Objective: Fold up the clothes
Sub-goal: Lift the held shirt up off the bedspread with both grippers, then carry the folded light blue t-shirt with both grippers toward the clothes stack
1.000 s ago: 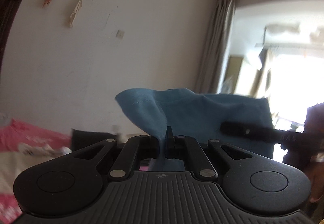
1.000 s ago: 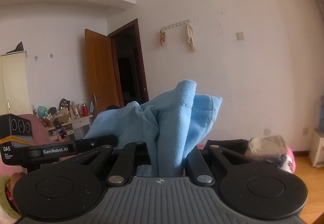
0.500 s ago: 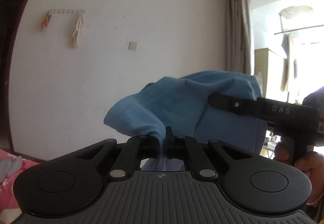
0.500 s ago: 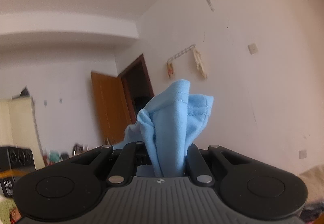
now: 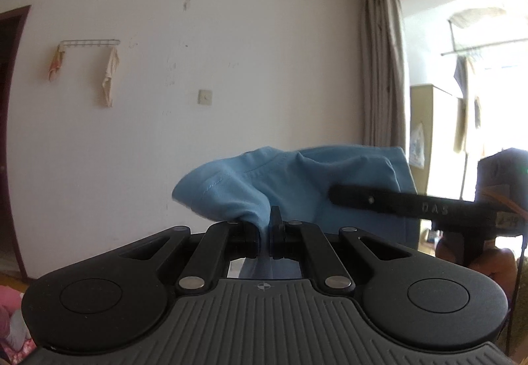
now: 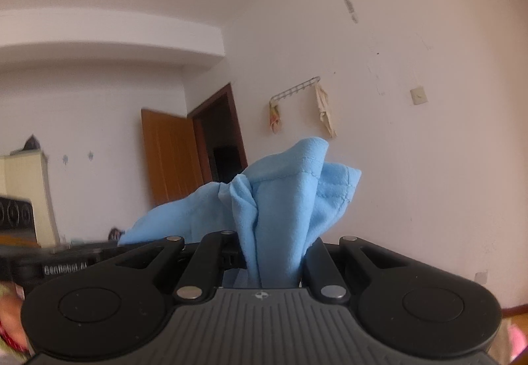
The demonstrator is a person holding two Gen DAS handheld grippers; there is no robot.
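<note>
The left gripper (image 5: pixel 264 238) pinches thin blue cloth (image 5: pixel 297 180); the right gripper (image 6: pixel 274 261) clamps a thicker bunch. Both have risen over the last second, carrying the cloth between them: likely a lift to spread it before folding.

Daylight floods in from the balcony opening (image 5: pixel 495 94) on my left view's right side, blown out to white glare. The wall (image 5: pixel 231 84) there reads dim and greyish. My right view looks warmer and softer, slightly blurred at its left edge. Both fisheye pictures bend lines near the corners.
</note>
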